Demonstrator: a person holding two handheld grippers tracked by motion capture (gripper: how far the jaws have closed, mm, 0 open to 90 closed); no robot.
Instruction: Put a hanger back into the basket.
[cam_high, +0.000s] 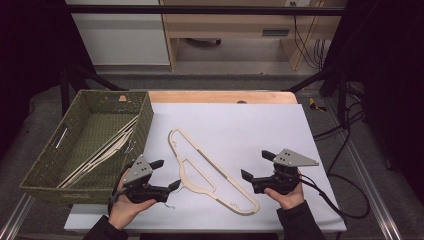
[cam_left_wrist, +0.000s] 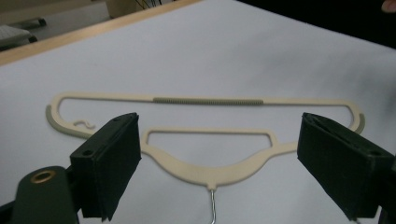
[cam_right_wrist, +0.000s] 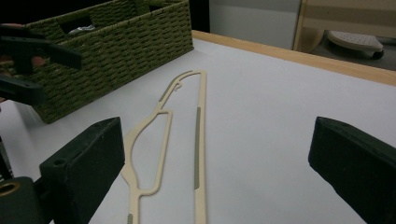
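A cream hanger (cam_high: 190, 186) lies flat on the white table (cam_high: 250, 125), slanting from upper left to lower right between my two grippers. My left gripper (cam_high: 167, 174) rests just left of it, open, with nothing between its jaws. In the left gripper view (cam_left_wrist: 219, 126) the hanger (cam_left_wrist: 205, 101) lies straight ahead, its thin metal hook (cam_left_wrist: 212, 205) pointing back between the jaws. My right gripper (cam_high: 256, 165) is open a little right of the hanger's lower end. The right gripper view (cam_right_wrist: 217, 135) has the hanger (cam_right_wrist: 201, 140) running away from it.
A green woven basket (cam_high: 145, 125) stands at the table's left, holding several more cream hangers (cam_high: 107, 145). It also rises at the far left of the right gripper view (cam_right_wrist: 116, 51). A wooden table edge (cam_high: 220, 96) runs along the back.
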